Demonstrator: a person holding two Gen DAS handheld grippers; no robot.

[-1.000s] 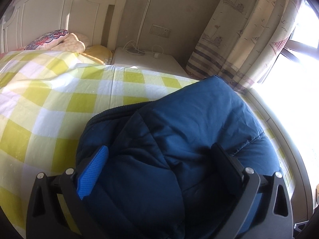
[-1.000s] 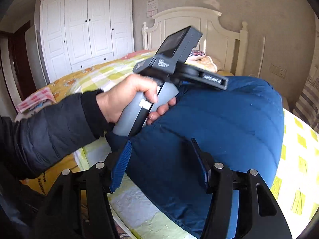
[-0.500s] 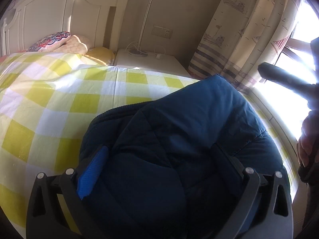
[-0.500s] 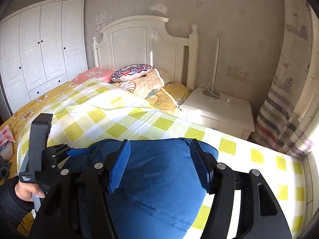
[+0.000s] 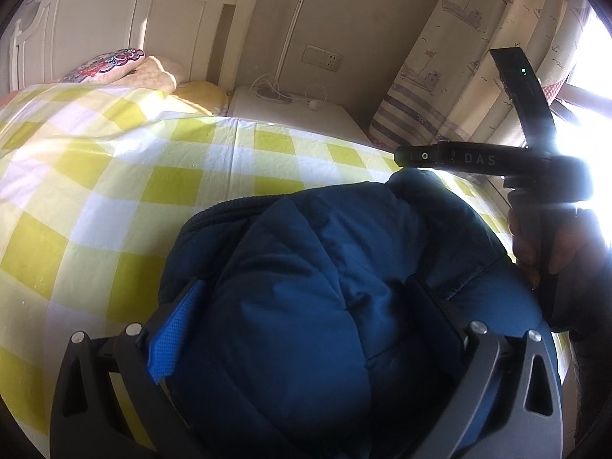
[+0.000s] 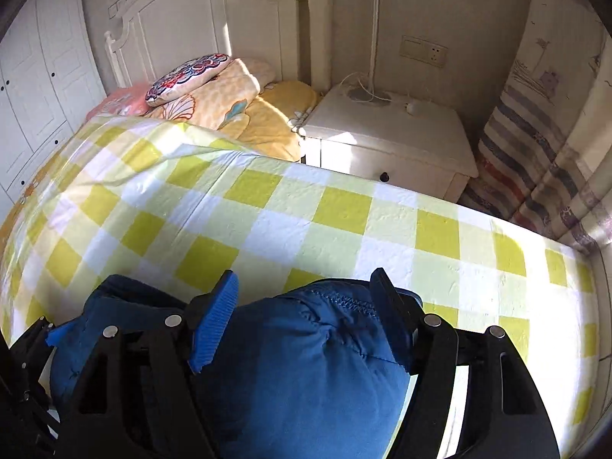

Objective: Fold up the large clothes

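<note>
Left wrist view: your left hand-held gripper (image 5: 306, 306) has its fingers spread wide, with the bulk of the blue jacket (image 5: 325, 287) bunched between them; whether the pads press into the padding you cannot tell. The jacket lies on the bed (image 5: 114, 176), on the yellow-and-white checked sheet, near the edge that faces the curtain (image 5: 459, 76). Your right hand (image 5: 535, 244) shows at the right edge of that view, gripping its tool's handle above the jacket's far side. In the right wrist view, your right hand-held gripper (image 6: 302, 306) straddles a stitched fold of the jacket (image 6: 306, 363), and its jaws are opening with the fabric between them. A nightstand (image 6: 390, 134) stands beyond the bed.
</note>
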